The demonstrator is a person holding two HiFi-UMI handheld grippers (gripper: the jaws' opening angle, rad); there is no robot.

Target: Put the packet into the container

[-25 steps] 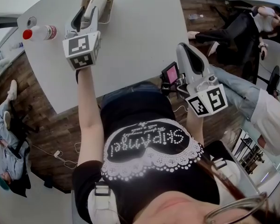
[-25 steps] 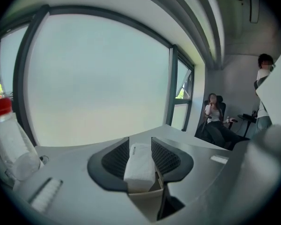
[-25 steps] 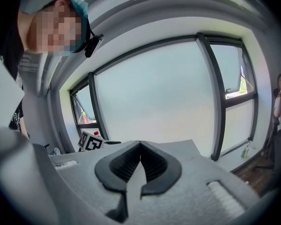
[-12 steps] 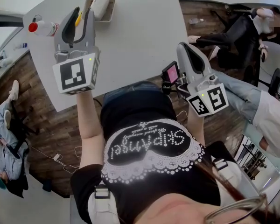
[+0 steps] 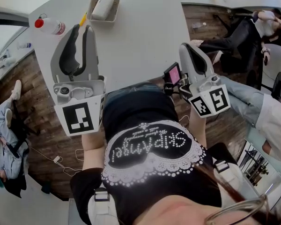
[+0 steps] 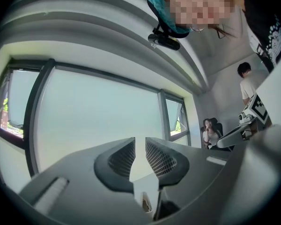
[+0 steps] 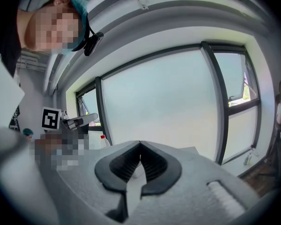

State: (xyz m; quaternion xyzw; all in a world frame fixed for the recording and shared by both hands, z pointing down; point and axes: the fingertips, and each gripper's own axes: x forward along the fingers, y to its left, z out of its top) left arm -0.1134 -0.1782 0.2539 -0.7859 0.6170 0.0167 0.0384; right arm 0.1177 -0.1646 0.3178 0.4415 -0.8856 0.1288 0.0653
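Now left gripper (image 5: 82, 28) fingers narrow, just closing, empty, over table (image 5: 140, 41) edge; right gripper (image 5: 186, 47) fingers together, empty.

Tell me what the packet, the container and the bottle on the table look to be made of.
Packet: white, matte, soft-edged; likely paper or plastic film, too small to tell which.
Container: grey-beige, dull, thin raised walls; probably moulded plastic or pulp.
Bottle: see-through body with a red cap; looks like clear plastic.

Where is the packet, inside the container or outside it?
Inside: the white packet lies within the container walls, on the table.
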